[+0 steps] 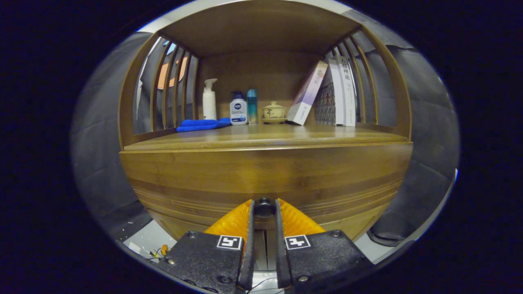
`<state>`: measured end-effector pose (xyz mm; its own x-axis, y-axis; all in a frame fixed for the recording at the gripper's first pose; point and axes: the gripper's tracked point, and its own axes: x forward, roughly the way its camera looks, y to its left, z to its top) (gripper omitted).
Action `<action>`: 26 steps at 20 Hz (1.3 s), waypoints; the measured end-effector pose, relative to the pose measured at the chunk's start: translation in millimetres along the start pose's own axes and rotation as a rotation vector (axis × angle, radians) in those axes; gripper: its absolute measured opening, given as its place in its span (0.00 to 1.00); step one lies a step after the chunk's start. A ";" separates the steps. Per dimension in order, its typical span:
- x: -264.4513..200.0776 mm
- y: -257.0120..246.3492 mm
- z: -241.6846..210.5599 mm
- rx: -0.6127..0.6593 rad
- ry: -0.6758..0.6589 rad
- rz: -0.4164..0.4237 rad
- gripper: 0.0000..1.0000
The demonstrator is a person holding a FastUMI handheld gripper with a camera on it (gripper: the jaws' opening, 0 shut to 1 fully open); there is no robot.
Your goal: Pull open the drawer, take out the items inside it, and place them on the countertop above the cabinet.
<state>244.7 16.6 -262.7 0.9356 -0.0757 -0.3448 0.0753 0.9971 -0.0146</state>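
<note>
Two claw fingers clamp one drawer knob — three bottles stand on countertop.

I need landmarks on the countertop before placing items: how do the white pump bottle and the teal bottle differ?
The white pump bottle is taller and has a pump spout; the teal bottle is shorter with a plain cap. The white one stands behind the blue cloth, the teal one beside the lidded bowl. Both stand upright. The tongs are shut on the drawer knob.
</note>
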 end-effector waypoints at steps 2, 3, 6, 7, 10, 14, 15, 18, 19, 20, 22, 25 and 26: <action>-0.3 -1.5 0.1 -0.010 0.006 0.008 0.25; -1.4 -2.4 -0.7 -0.012 0.006 0.009 0.25; -13.2 -0.8 -3.8 -0.009 0.006 0.015 0.25; -18.1 -1.8 -5.7 -0.009 0.010 0.019 0.25; -30.9 -3.1 -8.8 -0.004 0.019 0.027 0.25; -56.1 -3.2 -16.6 -0.006 0.029 0.041 0.25; -61.7 -2.6 -18.0 -0.009 0.032 0.046 0.25; -80.1 -4.2 -23.9 -0.010 0.037 0.055 0.24; -86.0 -4.3 -25.2 -0.007 0.039 0.058 0.25; -92.4 -4.3 -27.5 -0.006 0.042 0.061 0.25; -104.7 -4.8 -30.7 -0.018 0.048 0.065 0.24; -117.8 -5.6 -35.1 -0.044 0.048 0.074 0.24; -121.7 -6.1 -35.3 -0.048 0.052 0.080 0.24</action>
<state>118.2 20.1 -253.9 0.9188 0.0034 -0.3947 -0.0164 0.9994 -0.0295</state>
